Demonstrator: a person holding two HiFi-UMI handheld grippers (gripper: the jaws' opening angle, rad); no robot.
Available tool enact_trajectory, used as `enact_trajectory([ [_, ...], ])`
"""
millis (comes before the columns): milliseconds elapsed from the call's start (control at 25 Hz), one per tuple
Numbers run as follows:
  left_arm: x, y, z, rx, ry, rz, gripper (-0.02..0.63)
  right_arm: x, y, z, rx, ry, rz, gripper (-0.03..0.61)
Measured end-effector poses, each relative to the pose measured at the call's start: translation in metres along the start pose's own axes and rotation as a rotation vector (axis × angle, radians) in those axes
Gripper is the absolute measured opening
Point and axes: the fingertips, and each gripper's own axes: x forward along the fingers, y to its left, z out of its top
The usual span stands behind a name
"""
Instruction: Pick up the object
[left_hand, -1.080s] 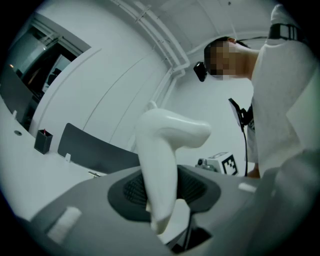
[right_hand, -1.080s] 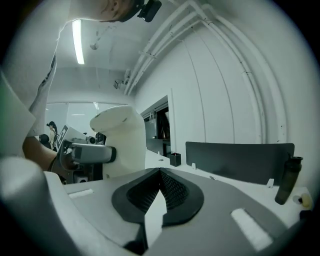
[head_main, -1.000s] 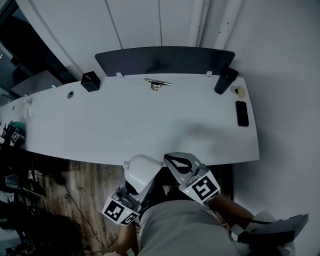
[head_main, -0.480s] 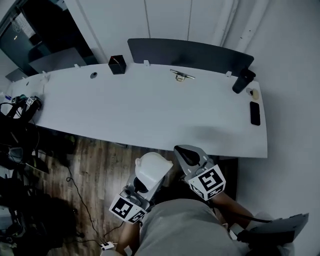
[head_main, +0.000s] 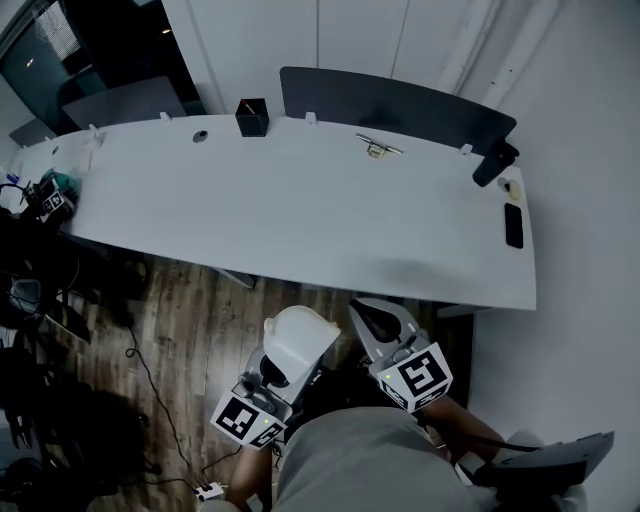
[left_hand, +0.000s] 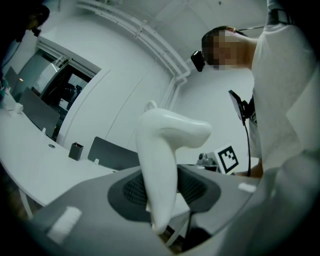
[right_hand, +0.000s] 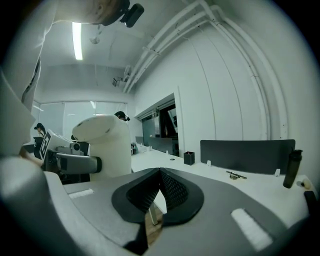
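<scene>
One white object (left_hand: 170, 132) clamped in left gripper (left_hand: 161, 197), jaws partly apart; right gripper (right_hand: 159, 195) closed, empty, just beside.

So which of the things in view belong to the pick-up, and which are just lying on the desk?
In the job:
- white object, held off the desk in the left claw
- right claw, shut and empty

Just lying on the desk:
- small black box
- metal piece
- dark bottle
- dark phone
</scene>
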Motion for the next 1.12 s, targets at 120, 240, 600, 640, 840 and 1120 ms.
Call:
enact_trajectory([
  [120,-0.004,0.001,0.002,-0.005,-0.015,0.013,0.15,-0.001,0.005,0.007,-0.02,-0.007,0.018,0.0],
  [240,-0.002,0.001,0.005,0.001,-0.022,0.014,0.15,-0.001,0.006,0.014,-0.043,-0.017,0.017,0.0],
  [600,0.012,-0.003,0.01,0.018,-0.049,0.04,0.15,-0.006,-0.001,0.014,-0.055,-0.022,0.056,0.0],
  [640,0.013,-0.003,0.01,0.021,-0.052,0.044,0.15,-0.005,-0.003,0.016,-0.056,-0.026,0.059,0.0],
  [840,0.009,-0.002,0.012,0.031,-0.054,0.069,0.15,0.002,-0.002,0.021,-0.061,-0.039,0.079,0.0],
  [1120,0.018,0.001,0.019,0.061,-0.067,0.077,0.149,0.007,-0.008,0.021,-0.072,-0.048,0.098,0.0],
])
